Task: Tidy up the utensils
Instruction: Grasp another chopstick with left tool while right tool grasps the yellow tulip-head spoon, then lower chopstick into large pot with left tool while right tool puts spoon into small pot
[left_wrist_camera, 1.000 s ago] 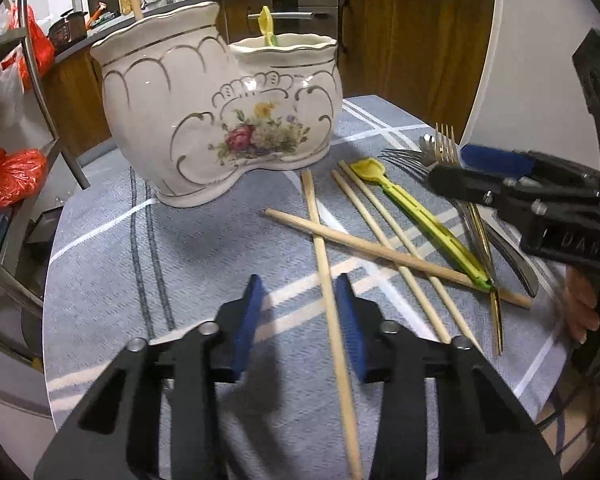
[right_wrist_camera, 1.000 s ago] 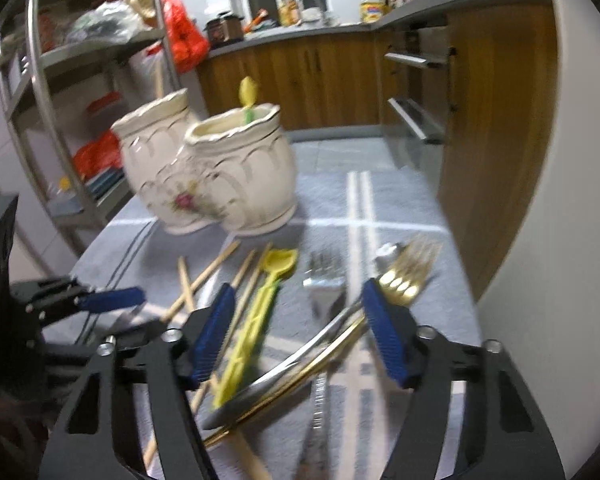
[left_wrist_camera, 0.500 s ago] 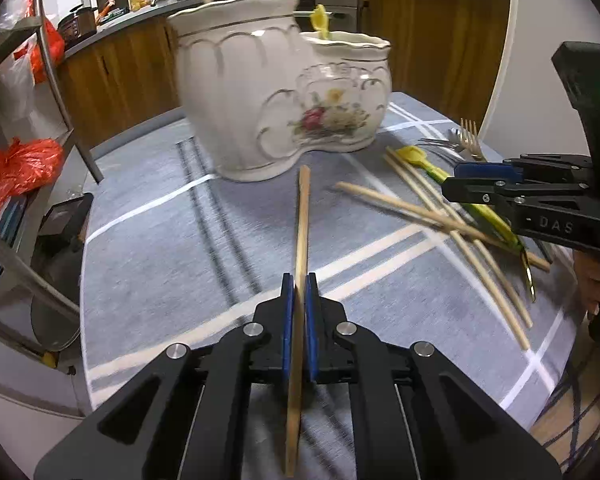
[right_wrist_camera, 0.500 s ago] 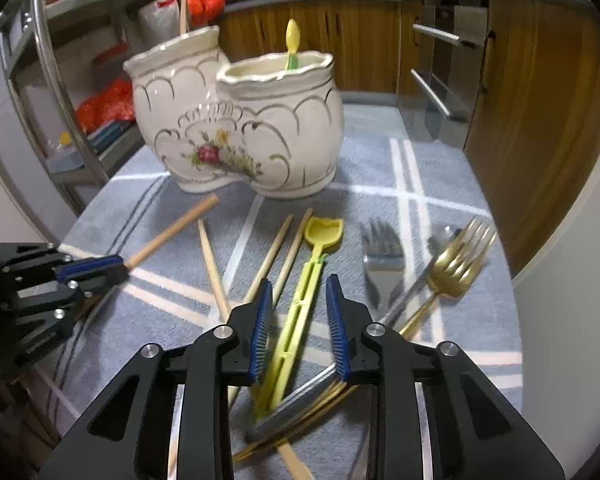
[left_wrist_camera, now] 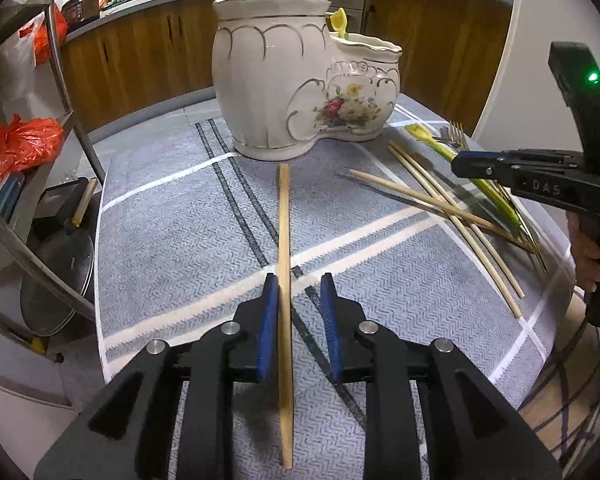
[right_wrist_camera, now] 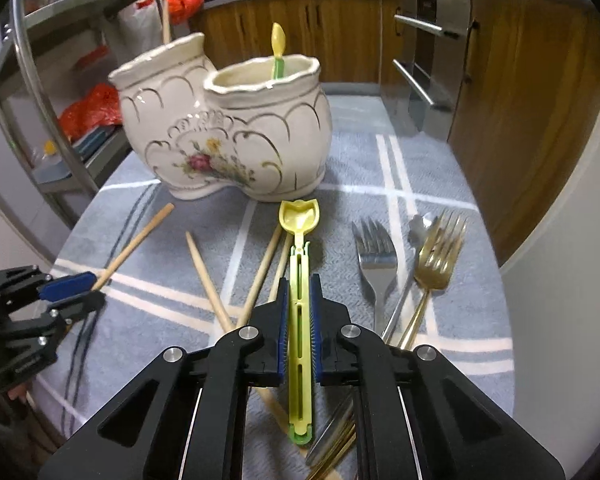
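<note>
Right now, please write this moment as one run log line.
left gripper: opening, chopstick between fingers | right gripper: closing on yellow spoon | holder: upright

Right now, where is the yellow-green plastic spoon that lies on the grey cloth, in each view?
Left wrist view: the yellow-green plastic spoon lies far right, partly behind the right tool.
Right wrist view: bottom centre, between the right tool's blue pads.
Shared landmark: the white floral ceramic holder, just beyond the spoon's bowl.
</note>
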Tool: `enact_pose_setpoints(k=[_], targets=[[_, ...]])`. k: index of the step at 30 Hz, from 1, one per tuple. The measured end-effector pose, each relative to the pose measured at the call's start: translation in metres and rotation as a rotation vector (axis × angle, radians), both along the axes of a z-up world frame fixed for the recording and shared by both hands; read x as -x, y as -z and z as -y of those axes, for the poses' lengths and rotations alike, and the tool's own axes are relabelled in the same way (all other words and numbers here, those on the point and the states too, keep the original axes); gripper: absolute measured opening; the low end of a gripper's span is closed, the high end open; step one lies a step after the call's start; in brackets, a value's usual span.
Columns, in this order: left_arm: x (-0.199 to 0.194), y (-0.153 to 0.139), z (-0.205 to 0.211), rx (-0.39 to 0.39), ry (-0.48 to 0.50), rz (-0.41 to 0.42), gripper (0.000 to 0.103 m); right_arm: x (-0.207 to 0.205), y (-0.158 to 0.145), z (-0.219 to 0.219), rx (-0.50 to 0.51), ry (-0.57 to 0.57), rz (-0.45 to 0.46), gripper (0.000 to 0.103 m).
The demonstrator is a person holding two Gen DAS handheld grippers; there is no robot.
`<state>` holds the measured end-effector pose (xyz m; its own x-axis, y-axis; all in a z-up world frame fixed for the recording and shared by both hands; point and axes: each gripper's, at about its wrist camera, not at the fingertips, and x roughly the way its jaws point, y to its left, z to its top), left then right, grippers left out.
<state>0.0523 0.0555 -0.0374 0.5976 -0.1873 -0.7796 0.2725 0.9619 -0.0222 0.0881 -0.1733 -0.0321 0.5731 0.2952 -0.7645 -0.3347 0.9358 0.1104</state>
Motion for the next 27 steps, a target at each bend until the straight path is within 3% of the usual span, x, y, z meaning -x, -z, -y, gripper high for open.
enact_pose_setpoints(k=[3,6,15,24,27], targets=[[-0.002,0.000,0.000,-0.003,0.004,0.002,0.021,0.006,-0.005,0.001,-0.022,0.002,0.021,0.010],[-0.003,0.001,-0.001,-0.027,-0.013,0.014,0.006,0.013,-0.010,0.001,-0.051,-0.003,0.041,0.010],[0.000,-0.003,-0.014,0.043,-0.017,0.036,0.006,0.031,-0.028,0.000,-0.199,-0.045,0.114,0.010],[0.024,-0.033,-0.023,0.240,0.047,0.310,0.006,0.029,-0.028,0.015,-0.315,-0.041,0.179,0.010],[0.023,-0.037,-0.021,0.252,0.045,0.324,0.006,0.027,-0.026,0.016,-0.332,-0.050,0.187,0.010]])
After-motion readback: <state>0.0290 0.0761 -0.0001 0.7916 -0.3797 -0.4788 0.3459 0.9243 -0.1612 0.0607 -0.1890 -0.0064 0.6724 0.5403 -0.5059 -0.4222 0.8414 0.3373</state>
